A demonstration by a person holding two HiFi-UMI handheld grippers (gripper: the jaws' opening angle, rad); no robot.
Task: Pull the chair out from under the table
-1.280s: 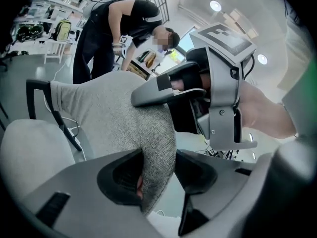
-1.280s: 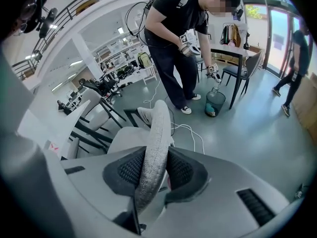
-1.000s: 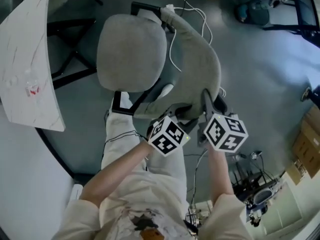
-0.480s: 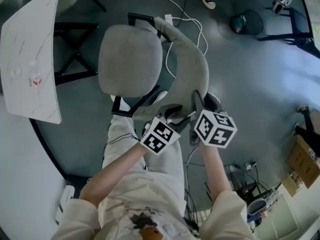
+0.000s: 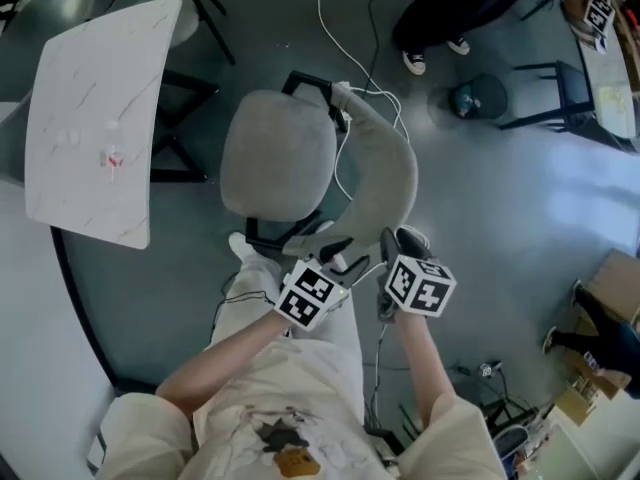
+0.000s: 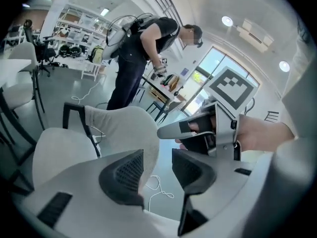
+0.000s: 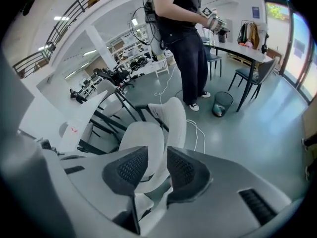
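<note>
The grey upholstered chair [image 5: 278, 163] stands on the floor to the right of the white table [image 5: 95, 118], its curved backrest [image 5: 388, 183] toward me. My left gripper [image 5: 340, 256] hovers just off the near end of the backrest, jaws open, only floor and cable in the gap. In the left gripper view [image 6: 157, 165] the backrest [image 6: 129, 128] lies beyond the left jaw. My right gripper [image 5: 398, 243] is beside it, also open and empty. The right gripper view [image 7: 157, 170] looks down on the chair seat [image 7: 141, 138] and the table [image 7: 74, 128] from a distance.
A person in dark clothes [image 5: 470, 8] stands beyond the chair. A round bin [image 5: 478, 98] and a dark chair [image 5: 550, 88] stand near that person. A white cable [image 5: 335, 18] runs across the floor to the chair. Cardboard boxes [image 5: 610, 288] sit at the right. Black table legs [image 5: 190, 98] stand beside the seat.
Both grippers have come off the backrest's edge and risen toward me. The chair now looks smaller and farther below, and it stands where it was beside the table.
</note>
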